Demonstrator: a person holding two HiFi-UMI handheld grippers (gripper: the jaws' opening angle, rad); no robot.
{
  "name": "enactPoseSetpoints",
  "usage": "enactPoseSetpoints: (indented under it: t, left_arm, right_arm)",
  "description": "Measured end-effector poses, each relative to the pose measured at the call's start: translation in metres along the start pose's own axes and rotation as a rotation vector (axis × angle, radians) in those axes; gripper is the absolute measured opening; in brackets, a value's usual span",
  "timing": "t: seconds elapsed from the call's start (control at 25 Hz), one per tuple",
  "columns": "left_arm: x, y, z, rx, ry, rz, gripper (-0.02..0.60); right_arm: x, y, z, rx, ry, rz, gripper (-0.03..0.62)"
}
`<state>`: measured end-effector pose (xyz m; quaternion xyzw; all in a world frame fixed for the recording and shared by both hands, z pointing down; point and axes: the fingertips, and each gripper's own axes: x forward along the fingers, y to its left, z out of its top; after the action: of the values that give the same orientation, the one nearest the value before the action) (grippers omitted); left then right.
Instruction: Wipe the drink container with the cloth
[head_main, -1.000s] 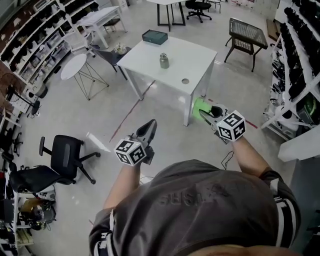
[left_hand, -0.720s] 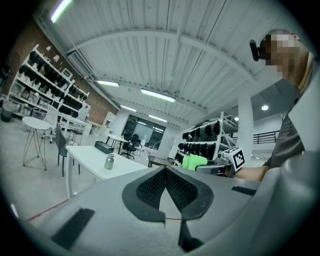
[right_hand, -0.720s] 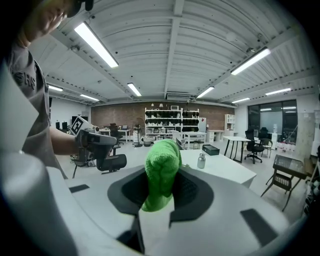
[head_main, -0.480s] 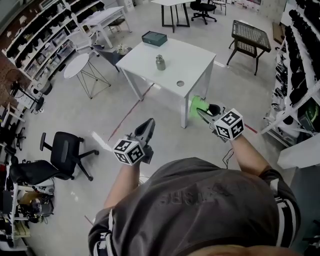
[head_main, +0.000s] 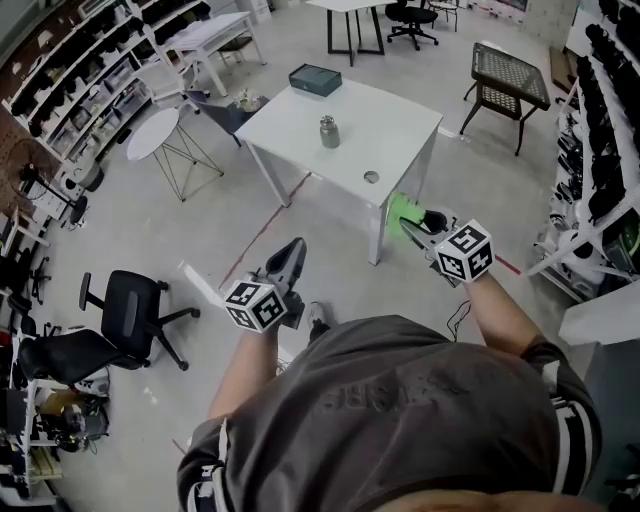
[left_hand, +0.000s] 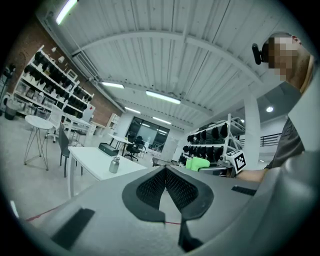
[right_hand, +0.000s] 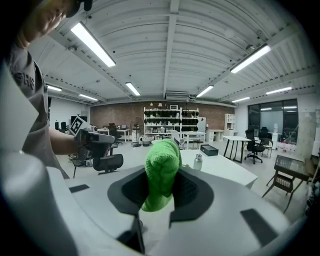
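Observation:
A small metal drink container stands upright on a white table, well ahead of both grippers; it also shows far off in the left gripper view and in the right gripper view. My right gripper is shut on a bright green cloth, which bulges up between the jaws. The left gripper is shut with nothing in it, its pads meeting at the tips. Both grippers hang in the air over the floor, short of the table.
A dark flat box lies at the table's far corner and a small round item near its front edge. A black office chair stands at left, a round side table beyond it. Shelving racks line the right.
The view has shifted a little nearer the table and a shoe now shows below the left gripper. Both grippers keep their pose, the cloth still held.

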<state>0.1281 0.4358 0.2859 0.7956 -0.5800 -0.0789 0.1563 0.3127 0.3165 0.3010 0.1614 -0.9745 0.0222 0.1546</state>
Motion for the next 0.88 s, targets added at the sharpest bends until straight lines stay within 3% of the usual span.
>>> enactPoseSetpoints:
  t: [0.28, 0.6, 0.88]
  left_arm:
    - [0.049, 0.123, 0.025, -0.01, 0.017, -0.075, 0.003]
    - [0.107, 0.28, 0.111, 0.039, 0.073, -0.164, 0.003]
    - [0.148, 0.359, 0.146, 0.04, 0.082, -0.202, 0.003]
  right_arm:
    - [0.114, -0.039, 0.024, 0.016, 0.007, -0.061, 0.094]
    - [0.262, -0.089, 0.094, 0.052, -0.029, -0.131, 0.094]
    - [0.323, -0.132, 0.116, 0.065, -0.017, -0.188, 0.094]
